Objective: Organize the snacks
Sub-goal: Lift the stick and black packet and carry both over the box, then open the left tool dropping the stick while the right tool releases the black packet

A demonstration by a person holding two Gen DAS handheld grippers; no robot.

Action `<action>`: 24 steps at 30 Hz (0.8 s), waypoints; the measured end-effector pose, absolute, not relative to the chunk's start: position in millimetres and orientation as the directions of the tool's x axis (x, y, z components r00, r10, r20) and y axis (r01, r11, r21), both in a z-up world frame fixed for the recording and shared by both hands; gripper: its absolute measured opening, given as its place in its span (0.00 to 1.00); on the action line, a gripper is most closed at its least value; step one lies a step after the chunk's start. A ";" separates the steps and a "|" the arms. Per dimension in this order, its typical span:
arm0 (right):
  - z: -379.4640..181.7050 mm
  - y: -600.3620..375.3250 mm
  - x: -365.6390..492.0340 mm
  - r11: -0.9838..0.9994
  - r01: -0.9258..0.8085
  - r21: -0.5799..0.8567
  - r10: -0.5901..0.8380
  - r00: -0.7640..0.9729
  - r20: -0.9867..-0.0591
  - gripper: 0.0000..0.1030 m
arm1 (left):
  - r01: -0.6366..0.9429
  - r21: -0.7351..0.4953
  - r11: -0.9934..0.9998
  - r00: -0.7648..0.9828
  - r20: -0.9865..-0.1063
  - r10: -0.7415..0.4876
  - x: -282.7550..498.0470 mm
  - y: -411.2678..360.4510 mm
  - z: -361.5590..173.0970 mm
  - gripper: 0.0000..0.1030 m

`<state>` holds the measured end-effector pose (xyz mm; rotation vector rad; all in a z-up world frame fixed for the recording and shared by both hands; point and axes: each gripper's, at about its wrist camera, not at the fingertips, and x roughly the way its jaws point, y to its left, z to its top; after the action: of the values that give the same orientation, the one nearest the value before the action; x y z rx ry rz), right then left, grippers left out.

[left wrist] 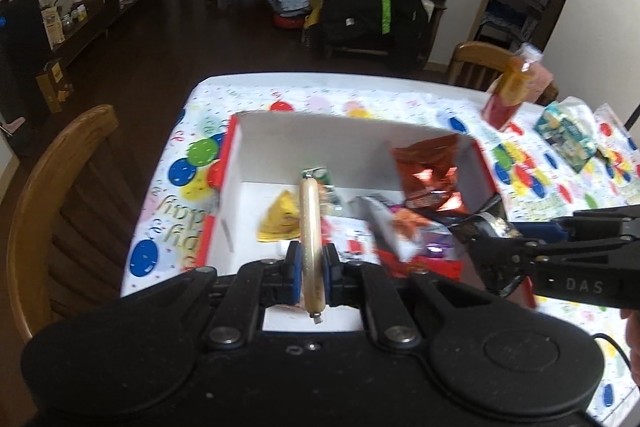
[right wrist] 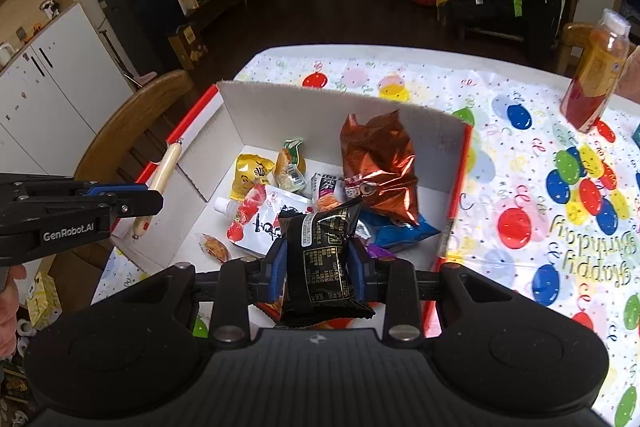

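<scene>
Over the cardboard box (left wrist: 352, 131), left wrist view: left gripper (left wrist: 311, 269) clenched on a sausage stick (left wrist: 309, 227), which runs lengthwise between the blue pads and juts out past them at both ends, its far end above the box floor. Box already holds a copper foil bag (left wrist: 430, 171) leaning on its right wall, a yellow packet (left wrist: 280, 223) and several more wrappers. Left undone, by my reading: the sausage is not yet dropped, and outside the box to its right an orange drink bottle (left wrist: 510, 91) and a green-blue packet (left wrist: 568, 135) sit on the balloon tablecloth (left wrist: 168, 211).

Right wrist view: right gripper (right wrist: 317, 263) pinches a black snack packet (right wrist: 324, 259) across its middle, jaws part-closed by the packet's width, the packet hanging above the near edge of the box. Left gripper shows at the box's left wall with the sausage. Roughly mid-task; both loads await release into the box.
</scene>
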<state>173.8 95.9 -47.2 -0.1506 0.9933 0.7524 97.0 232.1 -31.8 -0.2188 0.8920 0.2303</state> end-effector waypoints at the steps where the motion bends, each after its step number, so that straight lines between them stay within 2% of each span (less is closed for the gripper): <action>1: -50.0 99.2 174.3 0.743 -0.635 0.212 0.501 0.317 -0.805 0.31 | -0.289 -0.091 0.953 0.597 -0.795 0.105 99.9 236.4 -35.7 0.07; 24: -85.3 122.3 174.4 0.758 -0.622 0.196 0.456 0.291 -0.841 0.31 | -0.205 -0.039 0.978 0.463 -0.884 0.062 135.8 241.9 -97.7 0.07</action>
<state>174.4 122.3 -85.3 -0.1813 1.0522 0.7240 135.8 241.9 -97.7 -0.1470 1.0784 0.1644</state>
